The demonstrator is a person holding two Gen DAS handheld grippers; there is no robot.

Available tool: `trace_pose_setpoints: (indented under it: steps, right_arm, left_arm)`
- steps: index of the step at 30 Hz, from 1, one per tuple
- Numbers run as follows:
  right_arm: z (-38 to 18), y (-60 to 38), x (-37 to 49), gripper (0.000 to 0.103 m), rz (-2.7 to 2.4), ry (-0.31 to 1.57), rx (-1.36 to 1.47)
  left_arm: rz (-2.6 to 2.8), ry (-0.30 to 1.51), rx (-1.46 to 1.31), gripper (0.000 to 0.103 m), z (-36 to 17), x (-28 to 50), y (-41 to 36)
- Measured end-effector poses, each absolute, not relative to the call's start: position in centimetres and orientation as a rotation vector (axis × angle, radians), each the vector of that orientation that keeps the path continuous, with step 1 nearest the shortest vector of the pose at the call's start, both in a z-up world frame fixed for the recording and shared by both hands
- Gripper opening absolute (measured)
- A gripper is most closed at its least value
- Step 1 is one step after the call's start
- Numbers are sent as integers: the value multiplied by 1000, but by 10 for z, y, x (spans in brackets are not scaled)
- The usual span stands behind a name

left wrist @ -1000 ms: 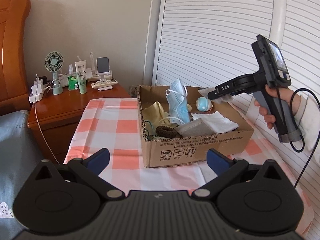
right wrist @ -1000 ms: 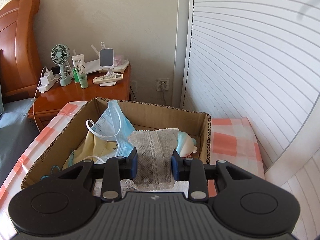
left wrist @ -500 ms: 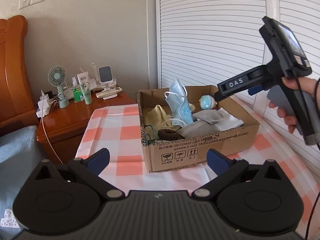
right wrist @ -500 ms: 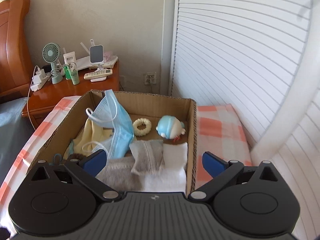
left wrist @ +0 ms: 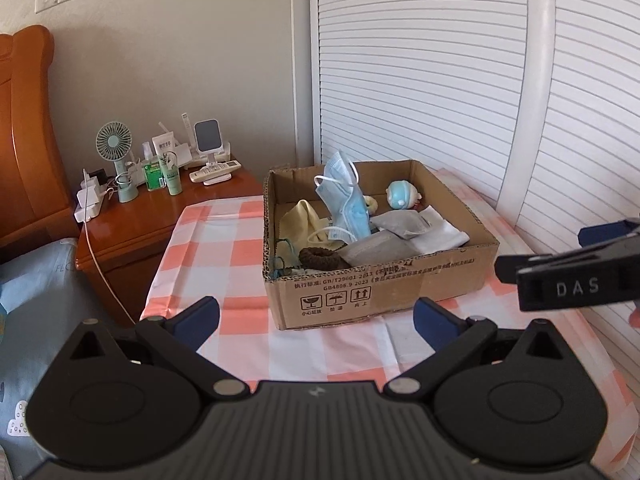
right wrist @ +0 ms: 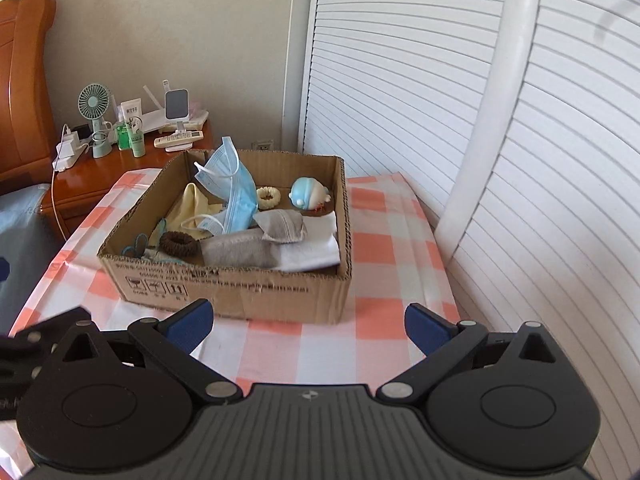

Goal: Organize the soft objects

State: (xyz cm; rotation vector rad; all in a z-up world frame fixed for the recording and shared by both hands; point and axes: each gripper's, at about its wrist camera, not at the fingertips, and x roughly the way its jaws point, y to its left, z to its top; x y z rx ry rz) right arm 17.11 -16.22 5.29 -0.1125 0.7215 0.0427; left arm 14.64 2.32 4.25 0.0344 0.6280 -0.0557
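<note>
A cardboard box [left wrist: 456, 280] [right wrist: 240, 292] stands on the checked tablecloth. It holds a blue face mask [left wrist: 344, 200] [right wrist: 232, 188], a yellow cloth [left wrist: 300, 220], a brown scrunchie [left wrist: 320, 258] [right wrist: 179, 242], grey socks [right wrist: 280, 226], a white cloth [right wrist: 316, 248], a cream scrunchie [right wrist: 267, 197] and a blue toy [left wrist: 400, 196] [right wrist: 306, 194]. My left gripper [left wrist: 316, 316] is open and empty, in front of the box. My right gripper [right wrist: 308, 322] is open and empty, back from the box; it shows at the right edge of the left wrist view [left wrist: 576, 276].
A wooden nightstand [left wrist: 140, 220] at the left carries a small fan [left wrist: 116, 152], bottles, a remote and a phone stand. A wooden headboard [left wrist: 20, 140] and blue bedding [left wrist: 36, 280] lie left. White louvred doors [left wrist: 440, 80] stand behind and right.
My right gripper opened and let the grey sock drop into the box, then drew back. Both grippers pulled away from the box.
</note>
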Motion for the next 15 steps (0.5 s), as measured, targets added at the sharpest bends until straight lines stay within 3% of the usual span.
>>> trace_pose_setpoints:
  steps: [15]
  right_arm:
    - [55,-172,151,103,19,709,-48]
  left_arm:
    - [-20,660,26,102,46,148,14]
